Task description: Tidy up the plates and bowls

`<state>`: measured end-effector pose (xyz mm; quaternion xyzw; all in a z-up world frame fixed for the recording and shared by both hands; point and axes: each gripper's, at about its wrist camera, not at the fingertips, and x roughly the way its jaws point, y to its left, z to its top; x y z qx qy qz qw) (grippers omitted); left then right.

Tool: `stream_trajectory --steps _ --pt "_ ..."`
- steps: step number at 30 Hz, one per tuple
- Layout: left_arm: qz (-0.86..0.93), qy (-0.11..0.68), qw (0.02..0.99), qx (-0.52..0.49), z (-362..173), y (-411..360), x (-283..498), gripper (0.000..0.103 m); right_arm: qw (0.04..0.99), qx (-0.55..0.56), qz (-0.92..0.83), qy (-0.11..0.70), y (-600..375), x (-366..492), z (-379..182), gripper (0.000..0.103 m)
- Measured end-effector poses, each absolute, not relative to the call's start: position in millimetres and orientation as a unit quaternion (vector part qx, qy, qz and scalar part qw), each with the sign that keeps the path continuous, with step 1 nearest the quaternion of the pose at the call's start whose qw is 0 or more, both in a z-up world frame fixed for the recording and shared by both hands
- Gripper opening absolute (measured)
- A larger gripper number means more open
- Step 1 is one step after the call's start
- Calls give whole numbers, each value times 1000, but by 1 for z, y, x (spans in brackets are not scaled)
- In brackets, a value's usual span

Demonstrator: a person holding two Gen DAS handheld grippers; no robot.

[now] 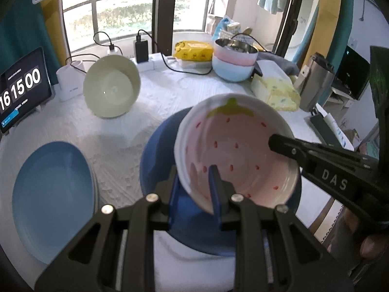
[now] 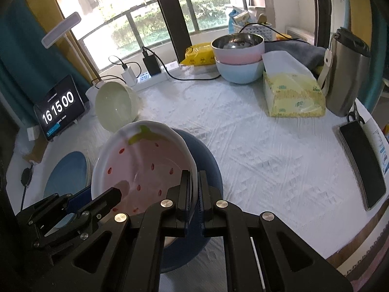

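Clutter is crowding the far edge of the white-cloth table (image 2: 255, 150): a stack of pink and pale blue bowls (image 2: 239, 58) with a steel one on top, a yellow tissue pack (image 2: 291, 95), a steel flask (image 2: 350, 73), a power strip with chargers (image 2: 148, 73), and a tablet clock (image 1: 22, 90) at far left. A pale green ceramic bowl (image 1: 111, 90) is tilting on its side beside the clock, well apart from the grippers. The pink strawberry-painted bowl (image 1: 233, 150) is hanging tilted above a dark blue round plate (image 1: 194, 223) at near centre, and both grippers are gripping it: the left gripper (image 1: 194, 187) is pinching its near rim between blue pads, jaws only narrowly parted around the wall, while the right gripper (image 2: 193, 192) is clamping the right rim with jaws almost fully closed. A lighter blue plate (image 1: 53, 199) is lying at near left. The strawberry bowl is covering most of the dark plate. Whether the bowl is touching that plate cannot be told. Only the right wrist view is showing a black phone (image 2: 362, 163) at the table's right edge; the left view is cutting it off and showing fingertips (image 1: 369, 245) holding the right tool.
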<state>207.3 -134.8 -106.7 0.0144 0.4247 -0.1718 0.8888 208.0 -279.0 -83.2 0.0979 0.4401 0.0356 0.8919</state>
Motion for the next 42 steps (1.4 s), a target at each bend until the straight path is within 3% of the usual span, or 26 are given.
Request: stream_trajectory --steps 34,42 --pt "-163 441 882 23 -112 -133 203 26 879 79 34 468 -271 216 -99 9" --pt "-160 428 889 23 -105 -127 202 26 879 77 33 469 -268 219 -98 16"
